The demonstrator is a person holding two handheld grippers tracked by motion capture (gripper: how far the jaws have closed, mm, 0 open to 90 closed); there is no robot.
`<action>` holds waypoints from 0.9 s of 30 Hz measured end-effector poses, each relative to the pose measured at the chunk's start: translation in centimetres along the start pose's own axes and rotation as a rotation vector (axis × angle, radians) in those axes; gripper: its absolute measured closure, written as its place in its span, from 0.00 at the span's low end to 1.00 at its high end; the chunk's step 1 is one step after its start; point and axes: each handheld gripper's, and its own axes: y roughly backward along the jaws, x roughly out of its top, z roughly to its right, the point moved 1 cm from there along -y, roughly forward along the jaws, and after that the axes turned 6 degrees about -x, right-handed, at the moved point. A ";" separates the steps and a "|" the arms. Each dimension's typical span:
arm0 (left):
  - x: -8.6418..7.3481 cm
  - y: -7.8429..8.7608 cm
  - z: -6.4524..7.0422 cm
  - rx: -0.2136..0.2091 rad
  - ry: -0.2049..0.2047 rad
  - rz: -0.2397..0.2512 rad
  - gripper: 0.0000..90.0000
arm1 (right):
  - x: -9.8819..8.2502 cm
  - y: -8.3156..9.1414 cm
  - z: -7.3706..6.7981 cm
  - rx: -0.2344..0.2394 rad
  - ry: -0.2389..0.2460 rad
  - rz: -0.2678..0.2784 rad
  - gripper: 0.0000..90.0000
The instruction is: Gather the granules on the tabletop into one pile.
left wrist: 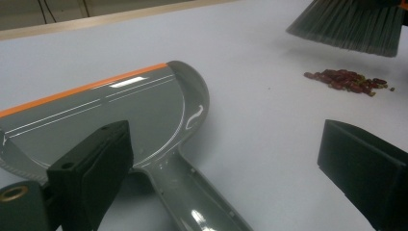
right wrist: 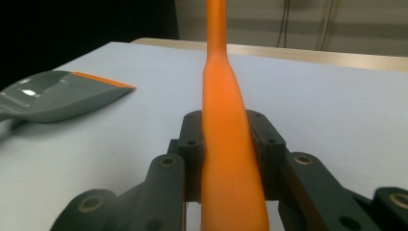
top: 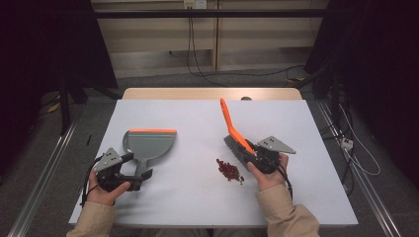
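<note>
White table (top: 197,197) fills the high view: your right tongs (top: 252,150) clamp the orange brush (top: 232,129) by its handle, bristles just beside the red beans (top: 229,170); your left tongs (top: 141,174) sit at the grey dustpan (top: 149,143) handle. Left gripper view: jaws spread wide, pan handle (left wrist: 202,202) between them, ungripped; close before sweeping. Right gripper view: pads pinch the brush handle (right wrist: 230,159); its top is cut off. Sweep low, toward the pan's lip.
</note>
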 end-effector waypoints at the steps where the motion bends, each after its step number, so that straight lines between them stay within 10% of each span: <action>1: 0.0 0.0 0.0 0.002 -0.004 -0.007 0.06 | -0.1 0.1 0.4 -0.001 0.005 0.001 0.79; 17: -1.7 -0.4 -0.7 0.170 0.049 -0.158 0.11 | -1.6 0.6 3.2 -0.006 0.096 -0.047 0.79; 27: -1.4 -0.1 -1.5 0.206 0.090 -0.181 0.17 | -1.8 0.9 3.6 -0.016 0.094 -0.062 0.79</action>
